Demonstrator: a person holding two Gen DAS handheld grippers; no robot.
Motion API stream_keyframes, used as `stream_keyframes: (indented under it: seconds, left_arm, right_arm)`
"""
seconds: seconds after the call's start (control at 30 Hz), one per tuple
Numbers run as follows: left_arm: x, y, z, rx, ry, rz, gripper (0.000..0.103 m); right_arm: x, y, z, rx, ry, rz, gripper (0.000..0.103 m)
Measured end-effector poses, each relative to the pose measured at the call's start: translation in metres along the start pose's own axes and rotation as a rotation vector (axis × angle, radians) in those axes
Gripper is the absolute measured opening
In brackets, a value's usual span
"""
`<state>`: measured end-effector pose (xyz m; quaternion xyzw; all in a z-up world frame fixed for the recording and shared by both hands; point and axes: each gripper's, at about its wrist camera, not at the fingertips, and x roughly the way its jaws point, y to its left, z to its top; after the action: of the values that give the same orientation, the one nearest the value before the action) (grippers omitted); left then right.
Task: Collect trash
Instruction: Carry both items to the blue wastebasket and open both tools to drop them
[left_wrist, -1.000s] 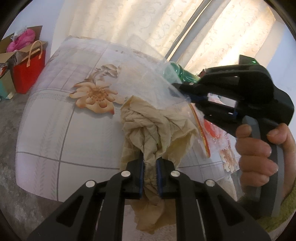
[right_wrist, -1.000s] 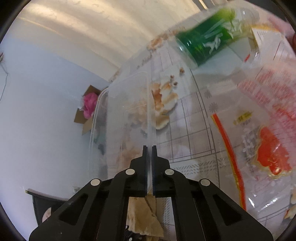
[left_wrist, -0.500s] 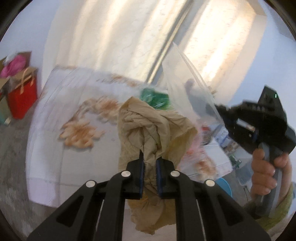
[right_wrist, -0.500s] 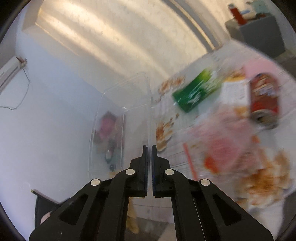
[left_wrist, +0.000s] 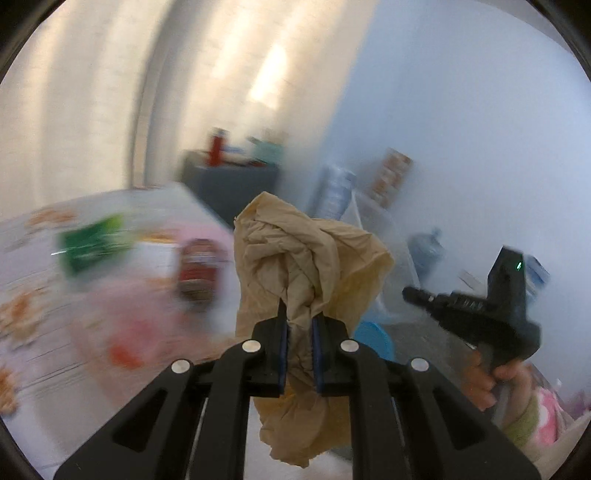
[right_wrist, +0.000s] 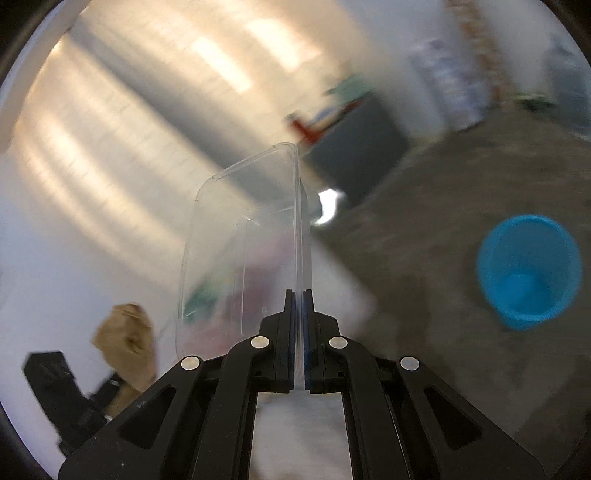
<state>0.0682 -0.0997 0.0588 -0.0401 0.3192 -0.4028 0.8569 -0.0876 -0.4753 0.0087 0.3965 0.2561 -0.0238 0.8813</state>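
Note:
My left gripper (left_wrist: 300, 321) is shut on a crumpled brown paper napkin (left_wrist: 306, 258), which hangs out above and below the jaws. In the right wrist view, my right gripper (right_wrist: 299, 299) is shut on the rim of a clear plastic container (right_wrist: 240, 251) that stands on edge. A blue bucket (right_wrist: 528, 269) sits open on the floor to the right; the left wrist view shows only a sliver of the bucket (left_wrist: 373, 336) behind the napkin. The right gripper (left_wrist: 410, 294) is at the right there, held by a hand (left_wrist: 480, 380). The left gripper (right_wrist: 110, 384) and napkin (right_wrist: 125, 343) appear low left.
The table (left_wrist: 166, 199) lies to the left, blurred, with a green packet (left_wrist: 92, 243), a red can (left_wrist: 199, 269) and pink wrappers on it. A dark cabinet (left_wrist: 236, 184) stands by the curtain. Large water bottles (left_wrist: 336, 192) stand along the wall. Grey floor (right_wrist: 424, 258) surrounds the bucket.
Both grippers have swung right, away from the table top, and the blue bucket on the floor has come into view. Each still grips the same item.

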Motion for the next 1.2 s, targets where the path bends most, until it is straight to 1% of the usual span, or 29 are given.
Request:
stream_keyframes:
  seconds: [0.03,0.07,0.13,0.2,0.23,0.27,0.33,0.37,0.4,0.43,0.47,0.53,0.6,0.67,0.8,0.83,0.87,0.9,0.93,0.97,1.0,1.03,1.07,1.1,1.13,1.17,1.2]
  left_arm:
    - [0.016,-0.013,0.006,0.023,0.026,-0.028,0.01]
    - [0.031,-0.025,0.011,0.045,0.048,-0.05,0.01]
    - [0.067,-0.053,0.018,0.096,0.102,-0.097,0.01]
    - [0.11,-0.075,0.023,0.112,0.186,-0.15,0.01]
    - [0.128,-0.089,0.022,0.115,0.223,-0.164,0.01]
    - [0.147,-0.1,0.021,0.122,0.26,-0.165,0.01]
    - [0.192,-0.127,0.012,0.151,0.341,-0.16,0.01]
    - [0.214,-0.137,0.006,0.161,0.378,-0.154,0.01]
    - [0.244,-0.149,-0.002,0.167,0.428,-0.149,0.01]
    - [0.262,-0.158,-0.008,0.163,0.46,-0.146,0.01]
    - [0.281,-0.164,-0.015,0.154,0.49,-0.146,0.01]
    - [0.327,-0.173,-0.031,0.147,0.559,-0.131,0.01]
    - [0.374,-0.181,-0.046,0.163,0.629,-0.089,0.01]
    - [0.409,-0.189,-0.057,0.173,0.669,-0.07,0.01]
    - [0.47,-0.189,-0.071,0.13,0.752,-0.046,0.011]
    - [0.487,-0.189,-0.075,0.127,0.773,-0.038,0.011]
    - [0.501,-0.189,-0.076,0.127,0.773,-0.015,0.012]
    - [0.508,-0.188,-0.075,0.133,0.77,-0.003,0.016]
    - [0.52,-0.186,-0.074,0.141,0.772,0.005,0.031]
    - [0.526,-0.186,-0.074,0.14,0.77,0.014,0.041]
    - [0.53,-0.183,-0.073,0.135,0.764,0.031,0.058]
    - [0.535,-0.177,-0.072,0.118,0.743,0.06,0.065]
    - [0.532,-0.175,-0.069,0.095,0.723,0.072,0.066]
    - [0.531,-0.168,-0.066,0.059,0.711,0.071,0.069]
    - [0.536,-0.163,-0.065,0.038,0.716,0.07,0.07]
    - [0.534,-0.161,-0.064,0.015,0.722,0.069,0.07]
    - [0.532,-0.159,-0.062,-0.009,0.722,0.066,0.07]
  right_arm:
    - [-0.006,-0.017,0.001,0.027,-0.018,-0.03,0.002]
    - [-0.017,-0.042,0.004,0.066,-0.041,-0.073,0.002]
    - [-0.026,-0.072,0.004,0.111,-0.068,-0.135,0.002]
    - [-0.031,-0.107,0.001,0.164,-0.093,-0.201,0.002]
    - [-0.035,-0.127,0.001,0.193,-0.105,-0.244,0.002]
    - [-0.037,-0.138,0.0,0.208,-0.112,-0.271,0.002]
    - [-0.037,-0.168,0.0,0.247,-0.116,-0.336,0.002]
    - [-0.03,-0.176,-0.002,0.259,-0.114,-0.356,0.002]
    - [-0.03,-0.188,-0.002,0.271,-0.109,-0.377,0.002]
    - [-0.024,-0.203,-0.002,0.289,-0.098,-0.402,0.002]
    - [-0.021,-0.207,-0.008,0.297,-0.092,-0.416,0.002]
    - [-0.013,-0.229,-0.008,0.311,-0.064,-0.459,0.002]
    - [-0.001,-0.247,-0.005,0.323,-0.036,-0.488,0.002]
    - [0.018,-0.26,0.003,0.335,0.0,-0.523,0.002]
    - [0.028,-0.279,0.001,0.34,0.04,-0.582,0.002]
    - [0.028,-0.285,0.0,0.34,0.048,-0.586,0.002]
    - [0.034,-0.289,0.004,0.335,0.052,-0.596,0.002]
    - [0.04,-0.29,0.007,0.325,0.057,-0.611,0.002]
    - [0.047,-0.292,0.008,0.315,0.068,-0.625,0.003]
    - [0.06,-0.297,0.012,0.314,0.091,-0.625,0.005]
    - [0.067,-0.3,0.013,0.316,0.101,-0.617,0.008]
    - [0.08,-0.304,0.015,0.308,0.118,-0.621,0.014]
    - [0.091,-0.31,0.017,0.295,0.129,-0.636,0.02]
    - [0.102,-0.313,0.016,0.272,0.143,-0.662,0.033]
    - [0.11,-0.315,0.016,0.255,0.157,-0.685,0.039]
    - [0.117,-0.321,0.013,0.242,0.167,-0.704,0.042]
    - [0.121,-0.324,0.012,0.237,0.173,-0.718,0.042]
